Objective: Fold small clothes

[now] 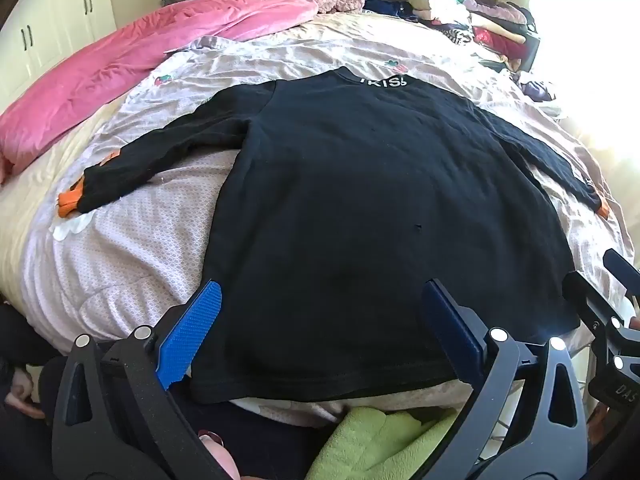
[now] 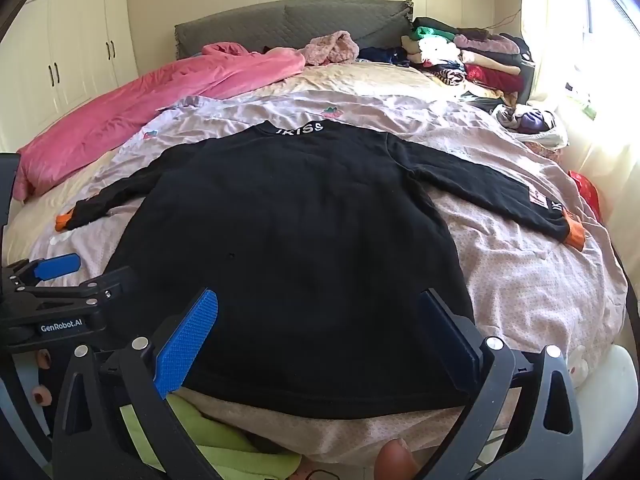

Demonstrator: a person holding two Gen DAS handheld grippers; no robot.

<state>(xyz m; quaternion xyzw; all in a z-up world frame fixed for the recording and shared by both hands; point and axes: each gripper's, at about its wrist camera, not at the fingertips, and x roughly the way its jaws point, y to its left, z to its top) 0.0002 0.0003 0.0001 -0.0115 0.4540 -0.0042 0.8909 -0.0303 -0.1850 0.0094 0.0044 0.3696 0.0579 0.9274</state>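
Lying flat on the bed (image 1: 120, 240), black sweater (image 1: 340, 200); left tongs (image 1: 320, 320) and right tongs (image 2: 320, 320) wide, empty

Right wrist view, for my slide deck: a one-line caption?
Open right gripper poised over a black sweater spread flat on the bed.

left gripper (image 1: 320, 320) and right gripper (image 2: 318, 326): black frames, silver screws, textured blue finger pads (image 1: 192, 336); "GenRobot.AI" lettering on the left one's body.

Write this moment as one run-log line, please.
black sweater flat on bed, unfolded | left claw open | right claw open | nothing held
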